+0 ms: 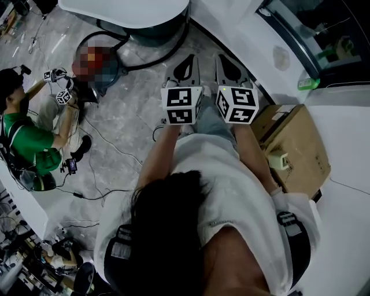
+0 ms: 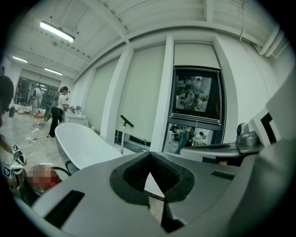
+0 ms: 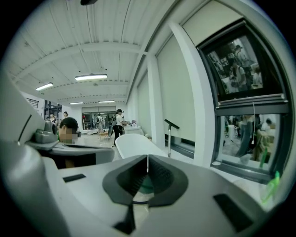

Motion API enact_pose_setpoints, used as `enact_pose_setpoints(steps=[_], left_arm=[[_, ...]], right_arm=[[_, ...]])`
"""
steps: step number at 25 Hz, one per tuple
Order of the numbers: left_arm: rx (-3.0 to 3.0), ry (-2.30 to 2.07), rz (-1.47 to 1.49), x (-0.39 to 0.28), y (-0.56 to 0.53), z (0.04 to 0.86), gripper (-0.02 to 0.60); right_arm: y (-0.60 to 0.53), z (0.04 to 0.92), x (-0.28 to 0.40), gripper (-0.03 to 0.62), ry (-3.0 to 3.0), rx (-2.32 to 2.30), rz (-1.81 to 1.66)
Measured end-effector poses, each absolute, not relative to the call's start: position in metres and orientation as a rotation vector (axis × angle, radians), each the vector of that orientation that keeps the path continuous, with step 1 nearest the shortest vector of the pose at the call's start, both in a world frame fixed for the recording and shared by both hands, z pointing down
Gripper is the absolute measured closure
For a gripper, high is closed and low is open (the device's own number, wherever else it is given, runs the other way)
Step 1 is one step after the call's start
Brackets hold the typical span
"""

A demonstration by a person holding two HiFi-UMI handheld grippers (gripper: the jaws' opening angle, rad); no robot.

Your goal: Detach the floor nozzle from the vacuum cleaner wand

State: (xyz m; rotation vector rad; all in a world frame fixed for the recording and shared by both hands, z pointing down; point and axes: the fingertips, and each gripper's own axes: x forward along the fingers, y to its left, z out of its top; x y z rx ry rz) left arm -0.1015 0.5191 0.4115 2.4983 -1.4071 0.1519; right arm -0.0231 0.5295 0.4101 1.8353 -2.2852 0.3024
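**Both tools clenched and empty; vacuum cleaner well off on the floor**

Head view: a person in a white shirt holds the left tool and the right tool side by side, their marker cubes close together, both pointing away over the grey floor. The vacuum cleaner sits on that floor to the upper left, well apart from both tools and partly under a mosaic patch. Its black hose loops toward a white bathtub. The nozzle and wand cannot be picked out. A person in a green shirt crouches beside the cleaner. A cardboard box lies to the right.

Left gripper view: the left tool has its jaws pressed together with nothing between them. Beyond lie the bathtub and a window.

Right gripper view: the right tool is likewise clenched and empty, facing the bathtub beside the window.
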Motion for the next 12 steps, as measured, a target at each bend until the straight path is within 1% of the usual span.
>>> enact_pose_setpoints(steps=[6,12], left_arm=[[2.490,-1.431,0.175,-0.099,0.490,0.421,0.580],[2.459,-1.472,0.177,-0.100,0.435,0.421,0.580]], right_arm=[[0.496,0.420,-0.021,0.579,-2.304,1.809,0.316],[0.437,0.420,-0.019,0.579,-2.329,1.769,0.317]])
